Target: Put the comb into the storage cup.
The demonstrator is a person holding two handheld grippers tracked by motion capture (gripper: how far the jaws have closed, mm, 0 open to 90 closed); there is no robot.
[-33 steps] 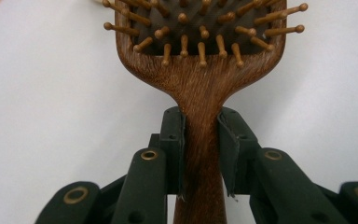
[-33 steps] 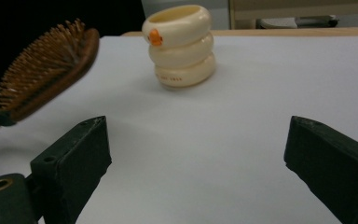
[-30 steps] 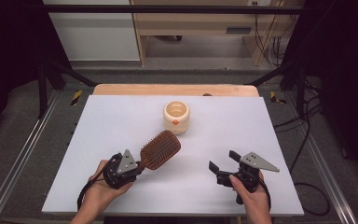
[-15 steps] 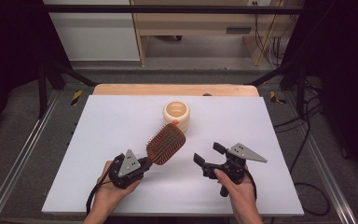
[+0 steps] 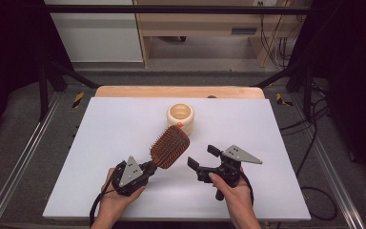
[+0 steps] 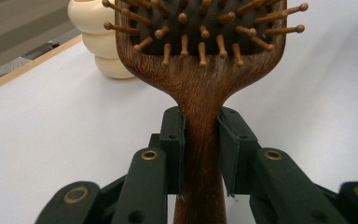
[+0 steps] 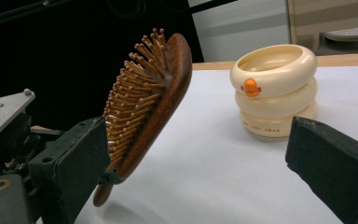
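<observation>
- White tabletop (image 5: 124, 124) spreads under our two hand-held grippers, with a wooden strip along its far edge and dark floor, cables and pale cabinets beyond.
- Our left gripper (image 5: 148, 168) has its jaws closed tight on the neck of a wooden paddle hairbrush (image 5: 170, 146); in the left gripper view the black pads (image 6: 177, 140) press against both sides of the handle just below the head (image 6: 200, 42).
- From that gripper the brush head rises forward and away, lifted off the table, its wooden bristles turned toward the left in the right gripper view (image 7: 140, 98).
- Our left hand (image 5: 114, 198) wraps the gripper body from below, with the grey three-cornered plate on top.
- Our right gripper (image 5: 203, 157) sits just beside the brush head, its jaws spread wide apart and holding nothing; in its own view the brush sits near the left jaw and the table shows between the two.
- Our right hand (image 5: 236, 191) grips it from behind.
- Ahead of both grippers, just beyond the brush head, stands a cream stacked-ring cup (image 5: 180, 117) with a small orange mark on its side (image 7: 251, 87), upright on the table.
</observation>
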